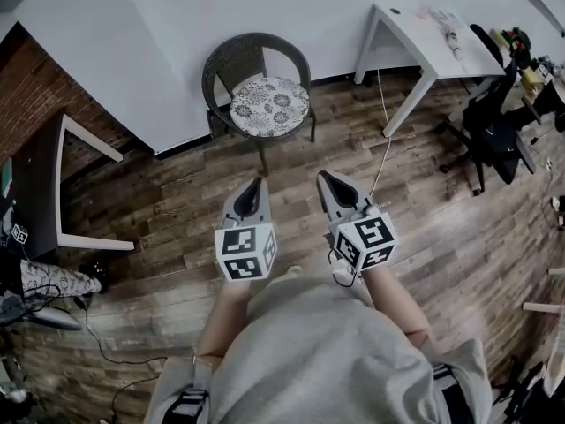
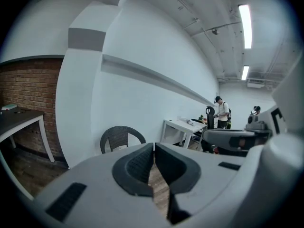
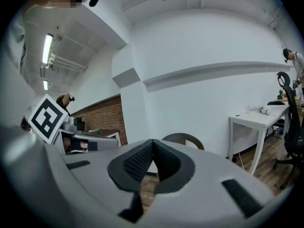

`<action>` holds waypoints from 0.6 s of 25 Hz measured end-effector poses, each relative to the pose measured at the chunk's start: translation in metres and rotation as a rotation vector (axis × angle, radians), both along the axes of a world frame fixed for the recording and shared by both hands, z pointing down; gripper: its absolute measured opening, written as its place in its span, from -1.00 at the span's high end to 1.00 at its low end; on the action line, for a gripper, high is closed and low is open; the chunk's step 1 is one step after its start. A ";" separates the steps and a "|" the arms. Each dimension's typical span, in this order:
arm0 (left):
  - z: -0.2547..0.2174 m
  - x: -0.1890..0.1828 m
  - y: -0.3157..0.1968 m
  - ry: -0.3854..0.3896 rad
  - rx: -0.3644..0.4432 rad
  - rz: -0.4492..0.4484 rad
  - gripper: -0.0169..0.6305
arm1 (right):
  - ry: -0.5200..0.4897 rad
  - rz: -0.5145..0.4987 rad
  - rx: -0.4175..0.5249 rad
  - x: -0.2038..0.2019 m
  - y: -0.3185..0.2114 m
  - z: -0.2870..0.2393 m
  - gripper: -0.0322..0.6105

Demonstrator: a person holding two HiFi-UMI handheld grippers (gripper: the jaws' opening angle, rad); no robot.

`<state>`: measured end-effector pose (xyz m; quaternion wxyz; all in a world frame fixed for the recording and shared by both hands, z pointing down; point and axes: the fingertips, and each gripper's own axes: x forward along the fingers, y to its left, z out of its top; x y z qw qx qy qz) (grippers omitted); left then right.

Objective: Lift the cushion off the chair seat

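While head view shows cushion [image 1: 270,106] on chair [image 1: 231,60] seat, upper centre, gripper views catch only the chair back. Left gripper [image 1: 259,181] and right gripper [image 1: 321,175]: jaws together, empty.

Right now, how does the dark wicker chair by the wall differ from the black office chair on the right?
The dark woven wicker chair carries a round floral cushion; the black office chair shows none. The wicker chair stands on straight legs by the white wall; the office chair has a spreading base beside the white table. Both are dark and stand on the wood floor.
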<state>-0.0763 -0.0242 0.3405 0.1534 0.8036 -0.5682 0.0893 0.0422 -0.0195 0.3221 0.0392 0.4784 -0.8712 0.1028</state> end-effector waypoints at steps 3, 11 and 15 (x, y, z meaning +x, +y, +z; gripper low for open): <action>0.006 -0.004 -0.010 0.002 -0.012 -0.015 0.91 | 0.013 -0.011 -0.003 -0.003 -0.014 0.006 0.89; 0.033 -0.021 -0.055 0.012 -0.055 -0.089 0.91 | 0.027 -0.054 -0.031 -0.010 -0.075 0.033 0.89; 0.040 -0.022 -0.100 0.018 -0.065 -0.120 0.91 | 0.033 -0.080 -0.044 -0.009 -0.127 0.047 0.89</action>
